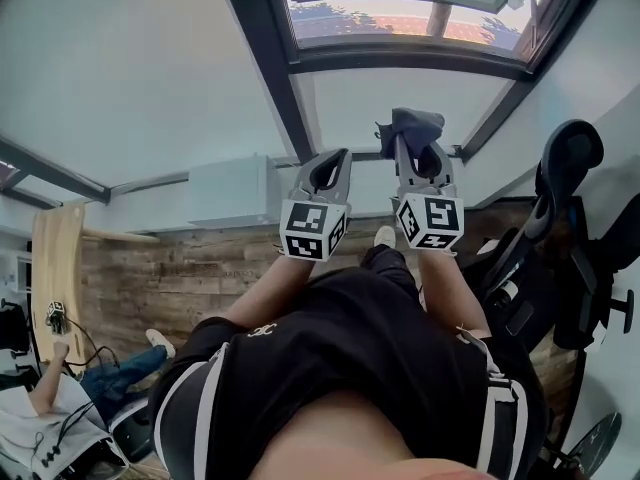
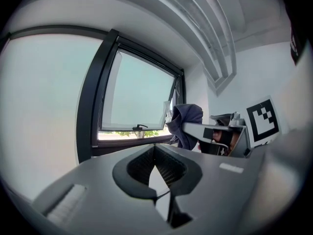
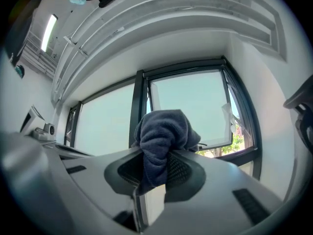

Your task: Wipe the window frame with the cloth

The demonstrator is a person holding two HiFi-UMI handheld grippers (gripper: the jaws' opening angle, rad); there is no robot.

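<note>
Right claw (image 1: 418,158) grips the cloth (image 3: 161,131). The window frame (image 3: 138,106), its bar upright, stands ahead beyond the tips. Left claw (image 2: 155,151) closed, empty. We judge right leads.

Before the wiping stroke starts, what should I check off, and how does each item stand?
1. Cloth clamped in the right gripper: ok, it is bunched between the jaws.
2. Cloth past the jaw tips for wiping: ok, a wad sticks out ahead.
3. Left gripper free: ok, its jaws are together on nothing.
4. Cloth touching the window frame: not ok, the frame looks well beyond it in the right gripper view.
5. Open sash clear of the stroke: cannot tell.
</note>
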